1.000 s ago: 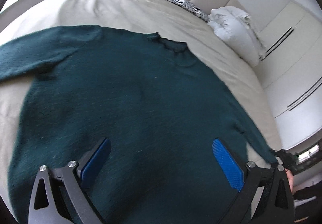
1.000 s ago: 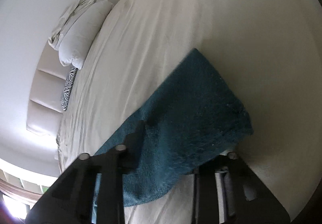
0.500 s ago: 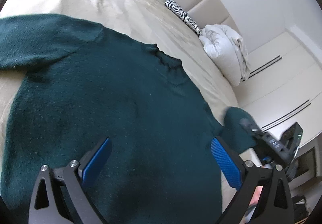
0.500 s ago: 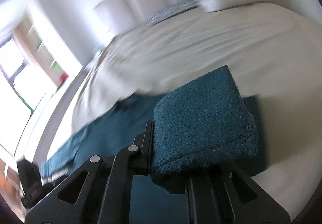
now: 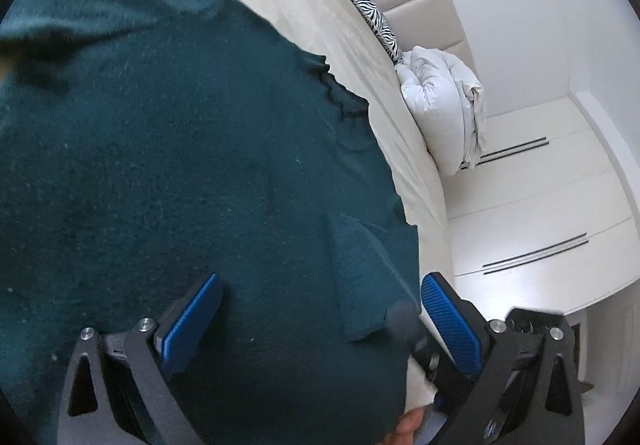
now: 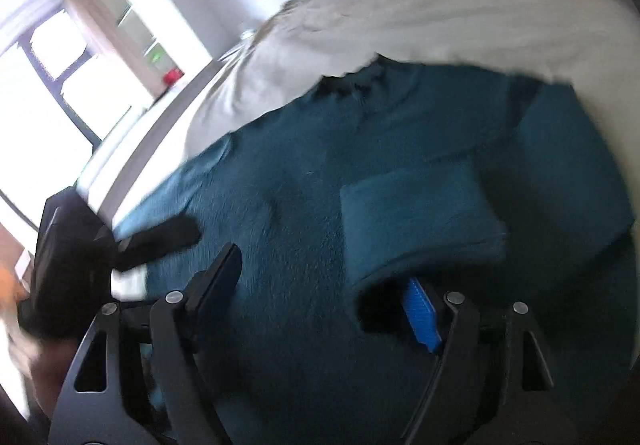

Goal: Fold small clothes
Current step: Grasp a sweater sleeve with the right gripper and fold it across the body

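Bright, even daylight throughout, strongest from the blown-out window [image 6: 60, 93] at the left of the right wrist view, with glare washing the white wardrobe doors [image 5: 532, 213] in the left wrist view. Heavy motion blur across the right wrist view (bedding [image 6: 420, 25] and headboard smeared, knit of the dark green sweater [image 5: 180, 165] soft), sharper in the left wrist view. Strong fisheye bending and black vignette at all corners; soft shadow under the folded sleeve [image 6: 420, 213].

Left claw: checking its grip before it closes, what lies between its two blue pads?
Only dark green sweater body under the open left claw, in the left wrist view.
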{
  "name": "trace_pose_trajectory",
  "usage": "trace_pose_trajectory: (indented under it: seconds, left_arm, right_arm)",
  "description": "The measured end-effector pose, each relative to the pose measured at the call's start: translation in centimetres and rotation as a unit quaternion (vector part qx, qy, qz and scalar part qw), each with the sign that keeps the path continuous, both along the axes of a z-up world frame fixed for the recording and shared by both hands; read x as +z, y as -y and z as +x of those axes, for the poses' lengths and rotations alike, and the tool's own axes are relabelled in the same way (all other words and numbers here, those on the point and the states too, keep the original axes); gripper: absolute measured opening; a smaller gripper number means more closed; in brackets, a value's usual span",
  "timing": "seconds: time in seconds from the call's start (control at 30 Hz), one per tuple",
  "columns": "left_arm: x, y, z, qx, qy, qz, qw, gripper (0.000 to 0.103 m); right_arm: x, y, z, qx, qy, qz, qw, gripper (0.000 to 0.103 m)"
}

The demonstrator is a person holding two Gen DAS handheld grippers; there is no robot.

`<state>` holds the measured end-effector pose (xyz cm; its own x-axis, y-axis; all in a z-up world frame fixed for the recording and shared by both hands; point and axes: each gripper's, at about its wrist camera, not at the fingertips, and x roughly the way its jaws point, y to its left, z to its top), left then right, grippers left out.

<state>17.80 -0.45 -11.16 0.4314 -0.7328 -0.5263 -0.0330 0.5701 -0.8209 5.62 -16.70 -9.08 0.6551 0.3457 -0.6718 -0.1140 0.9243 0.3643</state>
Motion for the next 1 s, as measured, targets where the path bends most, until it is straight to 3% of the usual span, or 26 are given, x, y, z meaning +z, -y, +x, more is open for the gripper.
trace_pose_trajectory:
  seconds: [0.13, 0.27, 0.3, 0.37, 0.43, 0.47, 0.53, 0.63, 0.7, 0.83, 0.93, 1.0]
  left_arm:
    - [0.1, -0.8, -0.3, 0.014, -0.002, -0.022, 0.9997, 0.102]
    - [0.3, -2.1, -0.8, 0.026, 0.002, -0.022, 0.9994, 0.102]
    - [0.3, -2.4, -0.9, 0.026, 0.002, -0.021, 0.9994, 0.102]
    - [0.2, -3.1, -0.9, 0.034, 0.002, -0.031, 0.9989, 0.102]
    - [0.1, -4.5, -1.1, 0.054, 0.003, -0.046, 0.9975, 0.102]
    - [0.0, -5.4, -1.2, 0.067, 0.003, -0.053, 0.9964, 0.102]
    - [-0.2, -6.6, -1.3, 0.075, -0.001, -0.059, 0.9954, 0.102]
    - [-0.3, -6.8, -1.0, 0.066, -0.004, -0.052, 0.9965, 0.102]
    - [-0.1, -5.9, -0.5, 0.050, -0.007, -0.039, 0.9980, 0.102]
    - [-0.2, -3.2, 1.2, 0.000, -0.025, 0.008, 0.9997, 0.103]
    - [-0.1, -1.5, 2.0, -0.022, -0.034, 0.043, 0.9983, 0.102]
    - [0.1, -0.7, 2.3, -0.026, -0.035, 0.064, 0.9970, 0.097]
  right_arm:
    - [2.0, -0.3, 1.0, 0.002, 0.025, -0.042, 0.999, 0.076]
    - [2.3, 2.7, 3.8, -0.069, -0.002, 0.044, 0.997, 0.076]
    - [2.4, 2.8, 4.1, -0.083, -0.005, 0.042, 0.996, 0.076]
    - [3.0, 0.9, 5.2, -0.061, 0.006, 0.004, 0.998, 0.076]
    - [3.2, -2.7, 5.7, 0.011, 0.012, -0.056, 0.998, 0.074]
    - [2.9, -5.7, 5.6, 0.077, 0.017, -0.107, 0.991, 0.074]
    - [2.5, -9.0, 4.1, 0.151, 0.032, -0.174, 0.973, 0.072]
    - [1.7, -10.6, 2.4, 0.188, 0.048, -0.240, 0.951, 0.072]
    - [1.0, -10.3, 1.6, 0.193, 0.046, -0.265, 0.944, 0.072]
    - [0.0, -8.6, 0.9, 0.194, 0.029, -0.247, 0.949, 0.072]
    - [-0.1, -5.9, 0.2, 0.173, 0.024, -0.196, 0.965, 0.072]
    - [0.3, -2.8, -0.2, 0.134, 0.017, -0.128, 0.983, 0.072]
